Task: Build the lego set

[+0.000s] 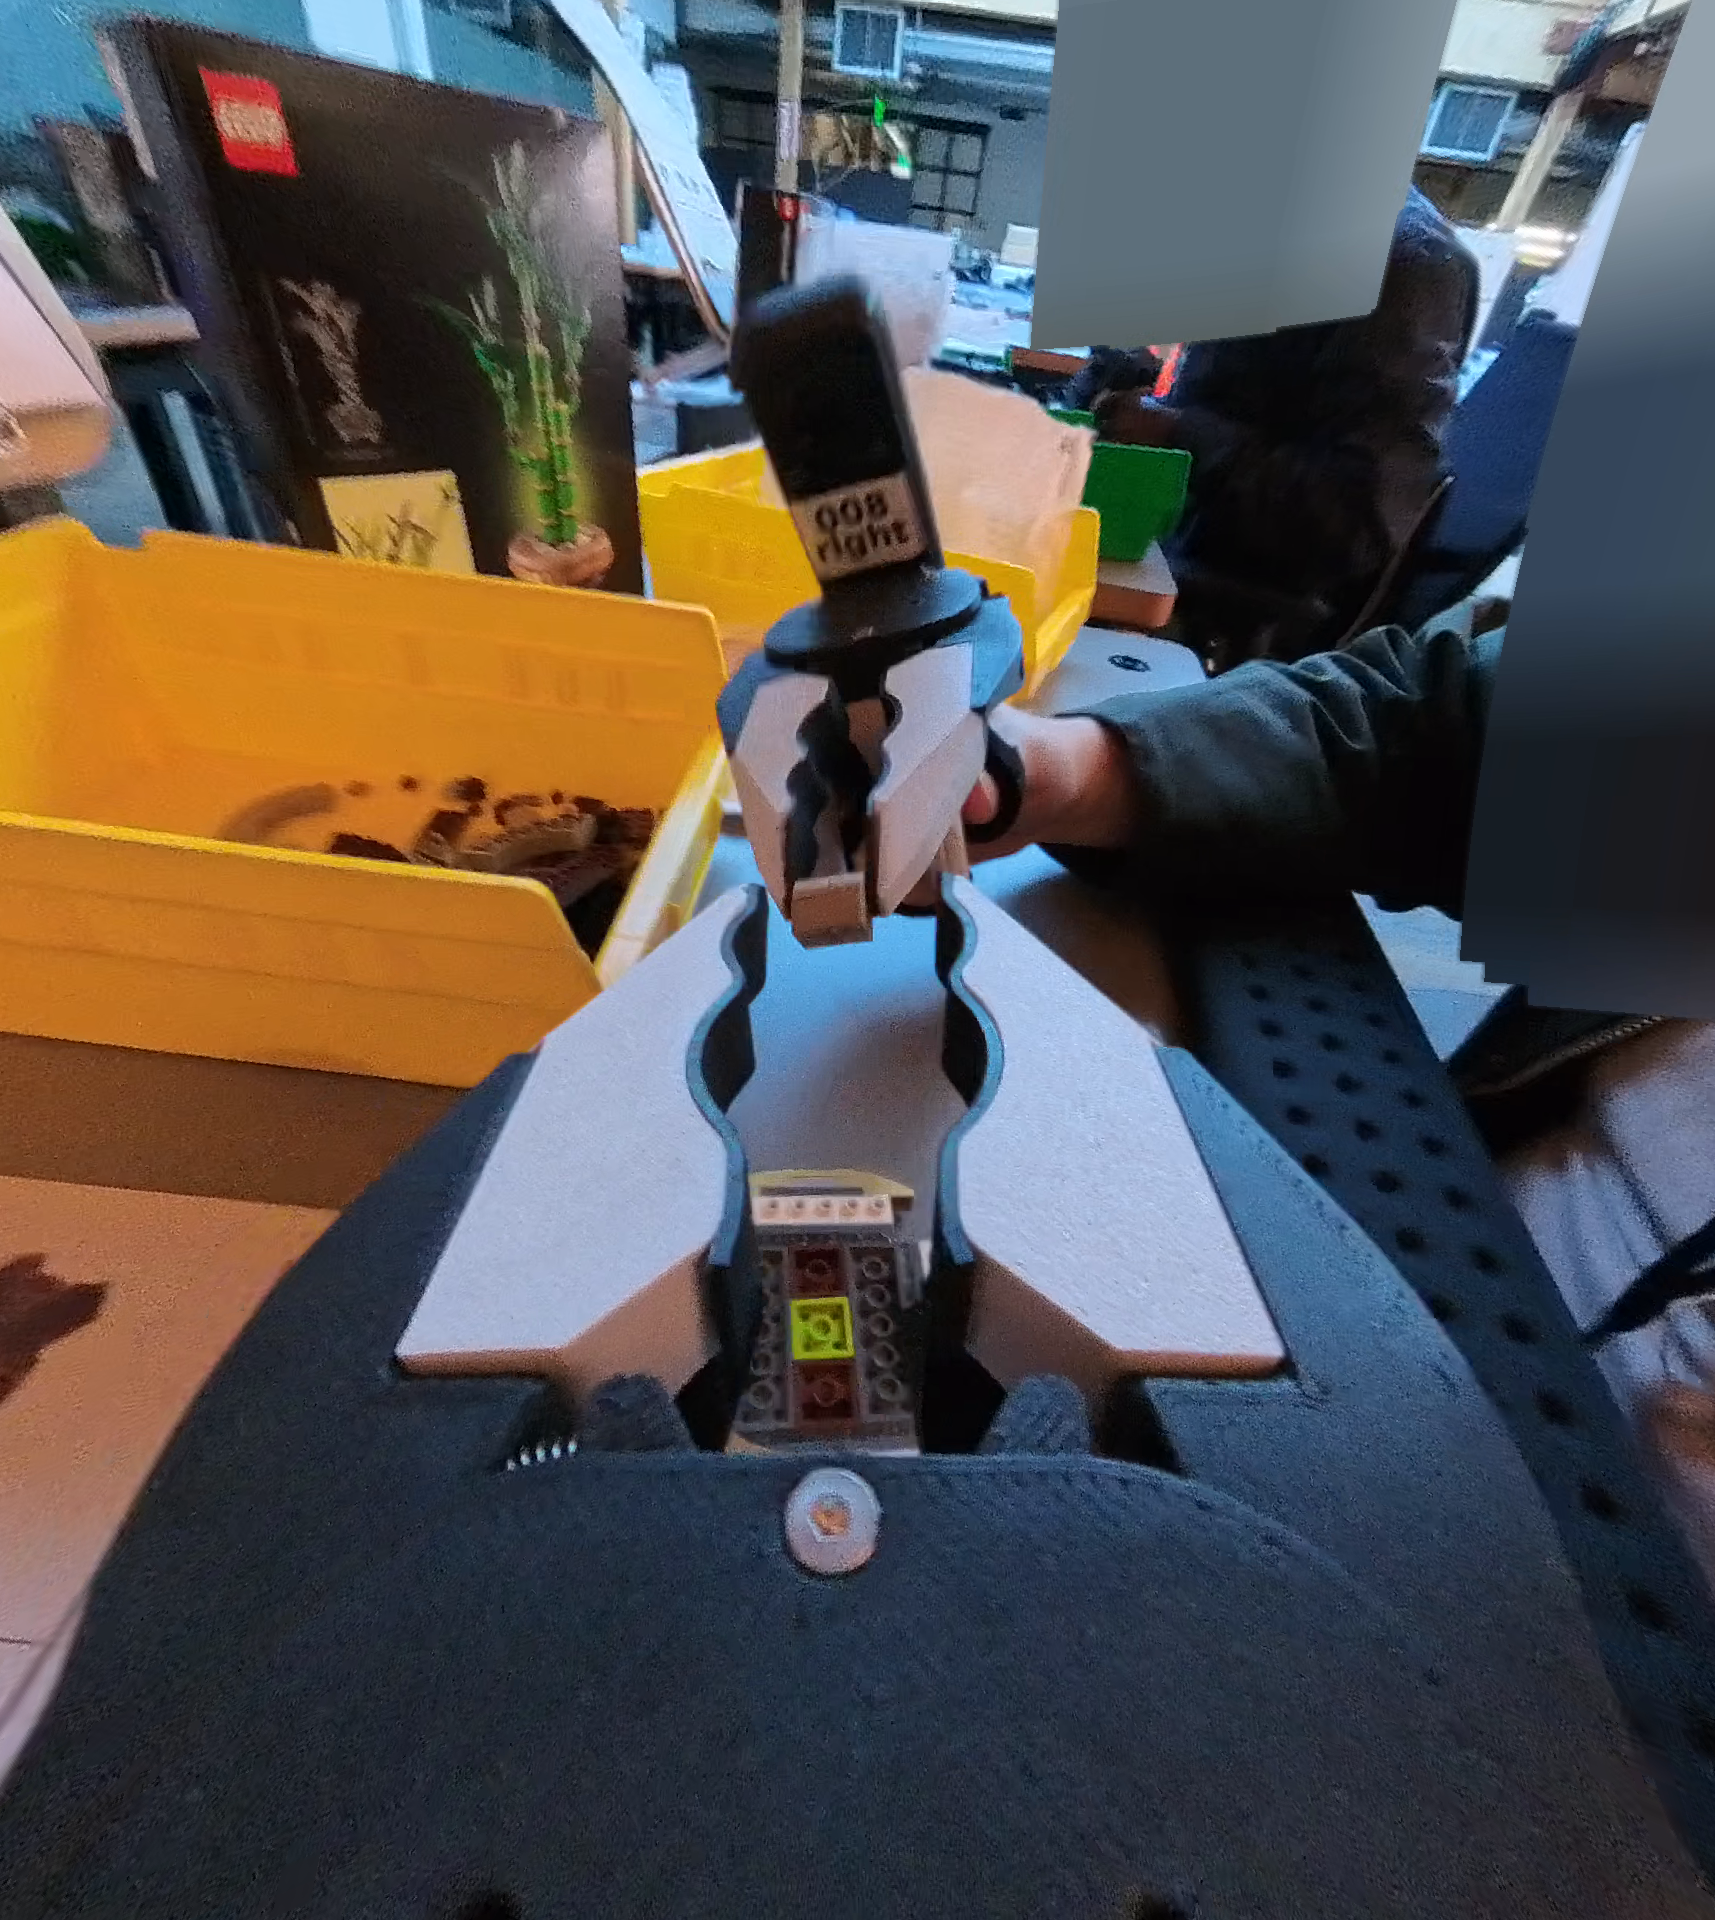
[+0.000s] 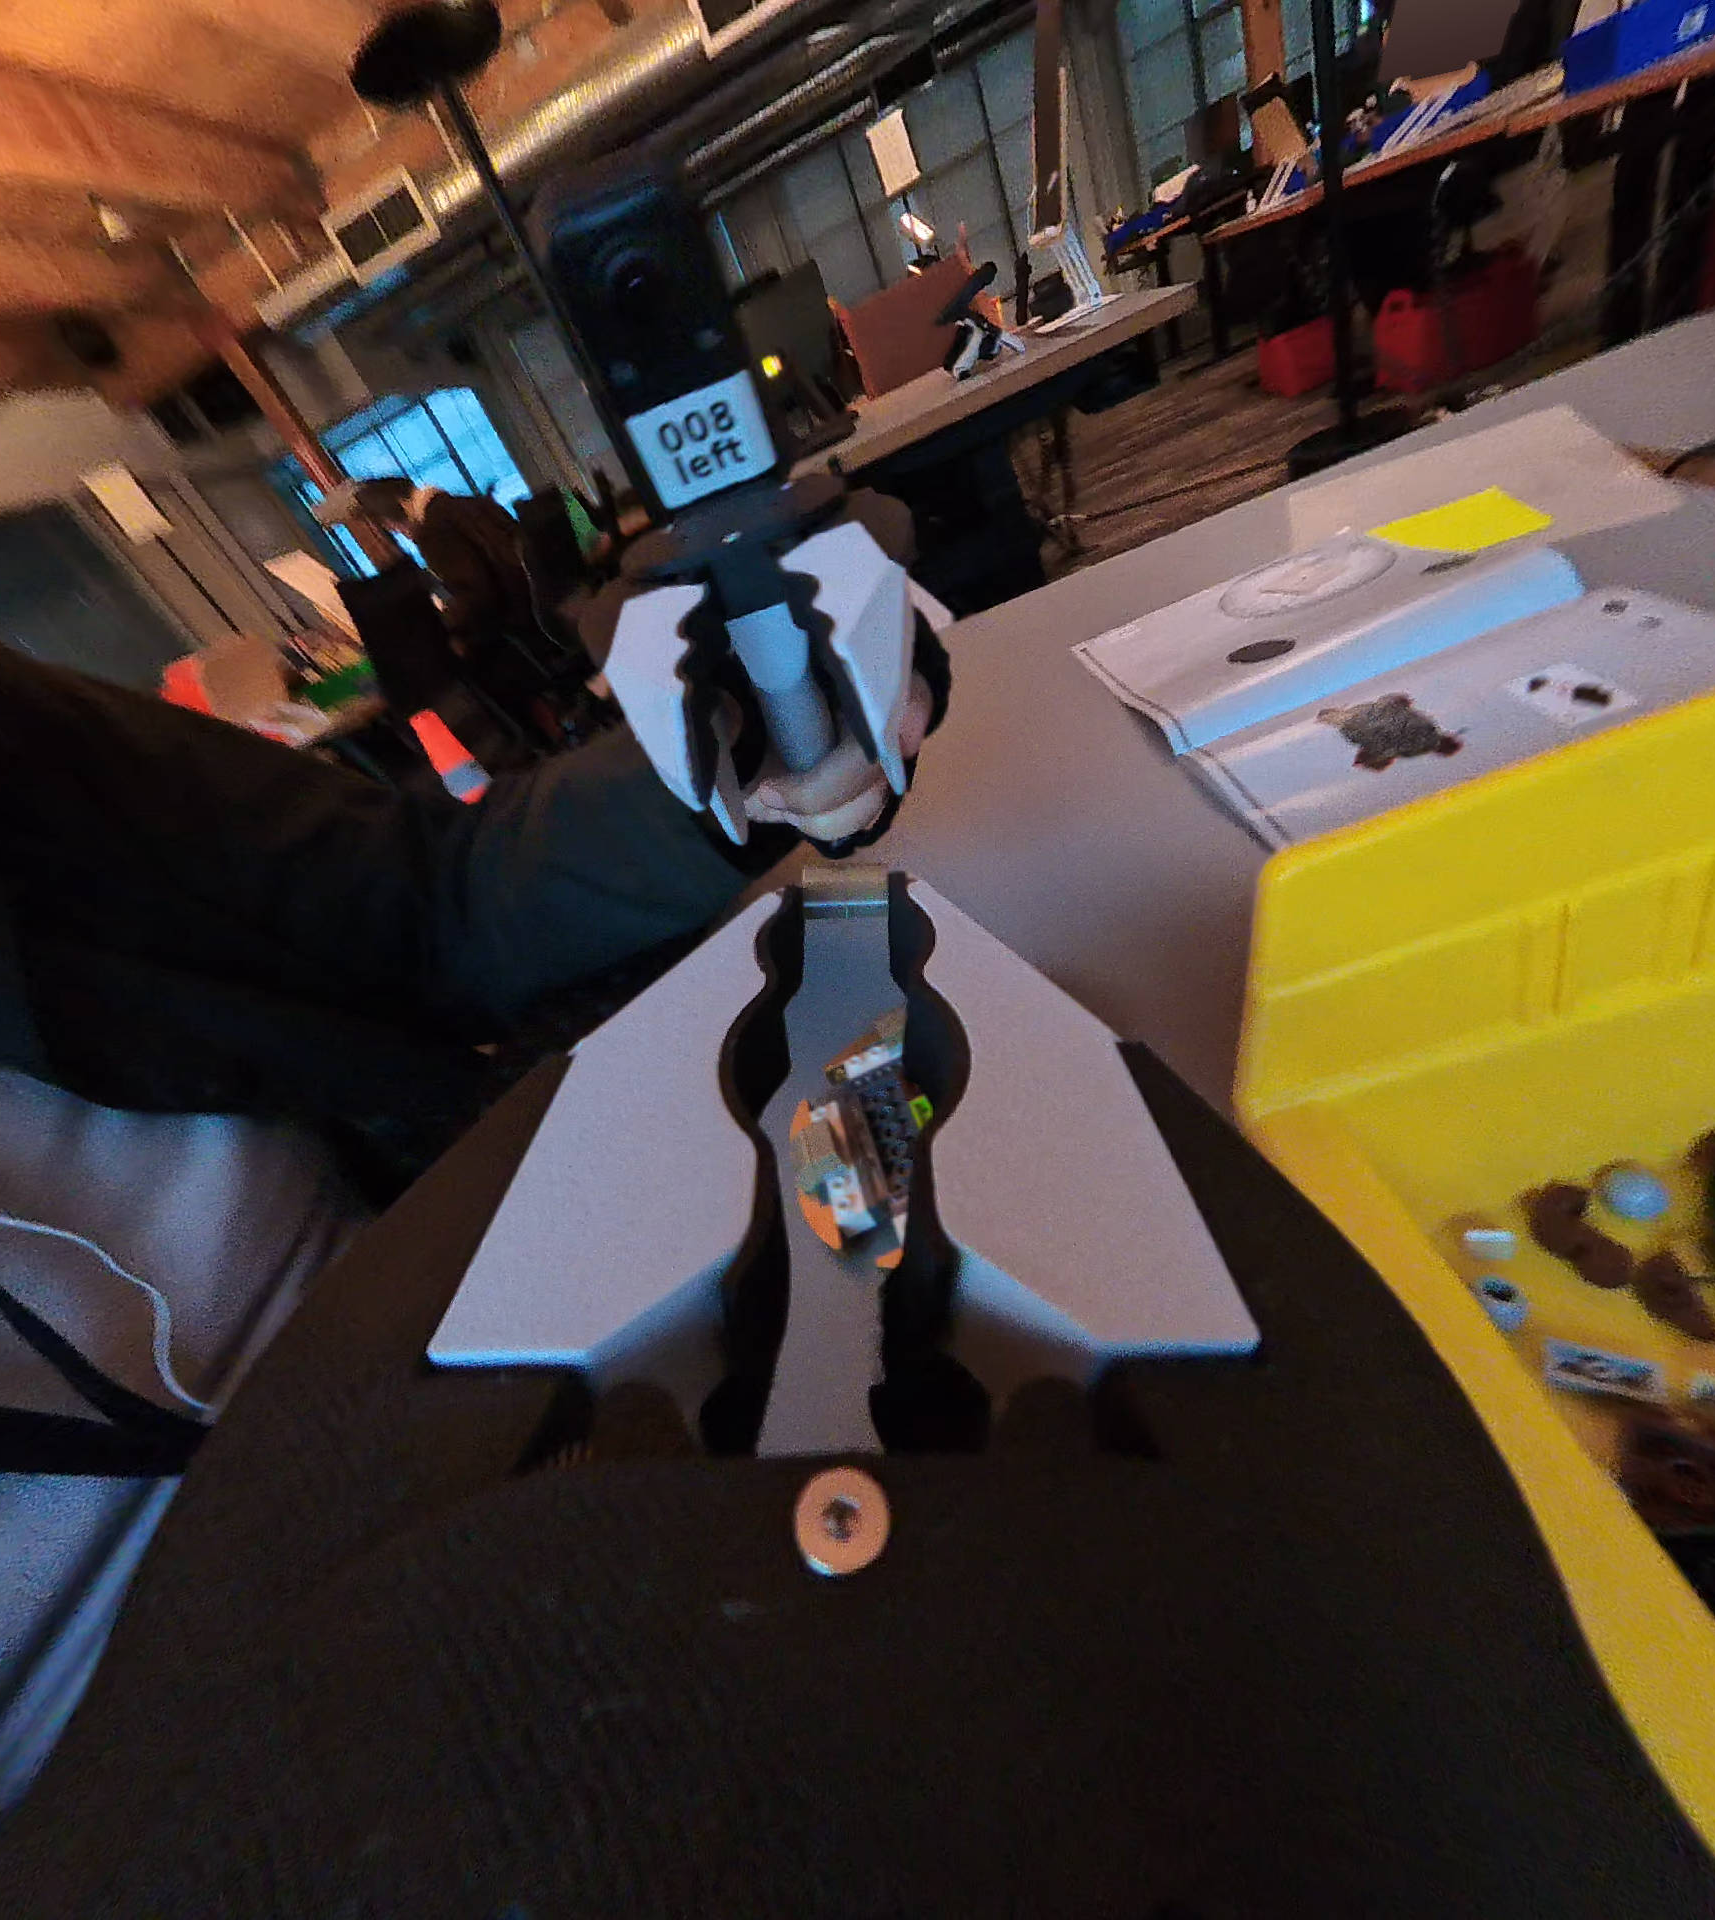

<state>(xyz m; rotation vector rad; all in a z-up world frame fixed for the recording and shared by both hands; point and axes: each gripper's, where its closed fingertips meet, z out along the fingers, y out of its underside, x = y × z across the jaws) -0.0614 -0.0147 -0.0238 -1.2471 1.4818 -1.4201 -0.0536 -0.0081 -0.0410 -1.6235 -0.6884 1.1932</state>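
Lego sub-assembly (image 1: pixel 829 1325), grey base w/ brown, lime and tan bricks, sits on the table below and between the left gripper's (image 1: pixel 848 914) fingers, near their root. Left jaws wide apart, nothing held. Right gripper (image 1: pixel 832 894) pinches a small tan brick (image 1: pixel 832 907) at its tips, just ahead of the left tips, above the table. In the right wrist view the build (image 2: pixel 858 1153) shows thru the finger gap. Prob light, rigid, slick plastic; studs pop apart if twisted, so grab the base by its long sides, press straight down. Yellow parts bin (image 1: pixel 240 790) to the left.
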